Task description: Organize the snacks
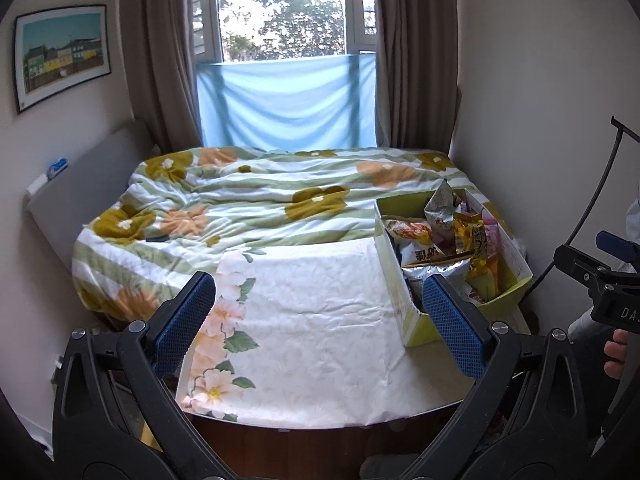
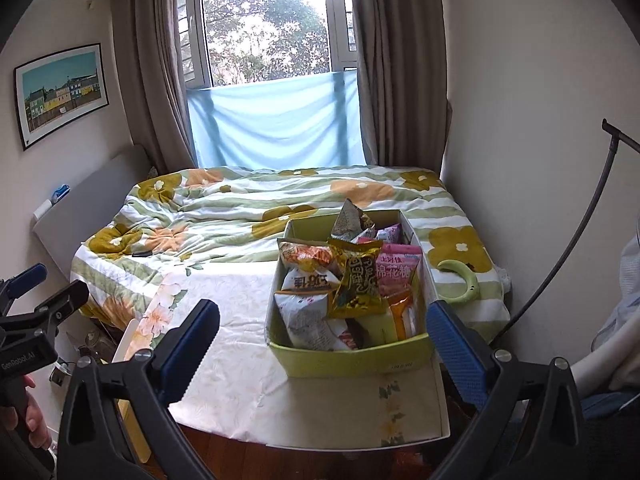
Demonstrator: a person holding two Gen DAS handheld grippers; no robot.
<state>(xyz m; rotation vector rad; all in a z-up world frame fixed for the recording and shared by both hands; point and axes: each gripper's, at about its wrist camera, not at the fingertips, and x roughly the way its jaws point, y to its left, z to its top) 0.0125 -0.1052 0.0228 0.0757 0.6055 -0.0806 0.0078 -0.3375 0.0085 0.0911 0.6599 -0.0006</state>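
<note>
- My left two-finger gripper with blue textured pads (image 1: 320, 324): jaws spread wide, nothing between them, hovering over the near edge of the table.
- My right two-finger gripper with blue textured pads (image 2: 324, 344): likewise spread wide and empty, aimed straight at the box.
- White floral-print tablecloth (image 1: 320, 320): covers the table at the foot of the bed; its bare stretch lies left of the box.
- Yellow-green open-topped cardboard box (image 2: 352, 356): stands on the cloth's right side, near wall facing me.
- Snack packets inside the box: white and silver pouch (image 2: 304, 316), gold foil bag (image 2: 356, 280), orange-printed bag (image 2: 306, 256), pink marshmallow packet (image 2: 400, 270), crumpled silver bag (image 2: 352, 220) at the back. All sit within the walls, stacked loosely at mixed angles; none lies out on the cloth.
- Pale green crescent-shaped object (image 2: 460, 284): on the quilt right of the box, apart from it.
- Green-striped flowered quilt (image 1: 248, 192): spread over the bed beyond.
- Step in hand, by my judgement: the scene suits either packets gathered into the box already, or a jumbled box awaiting sorting; I cannot tell which.
- Any grasp here calls for a light pinch on a packet's upper edge, since the foil will crumple and slip.
</note>
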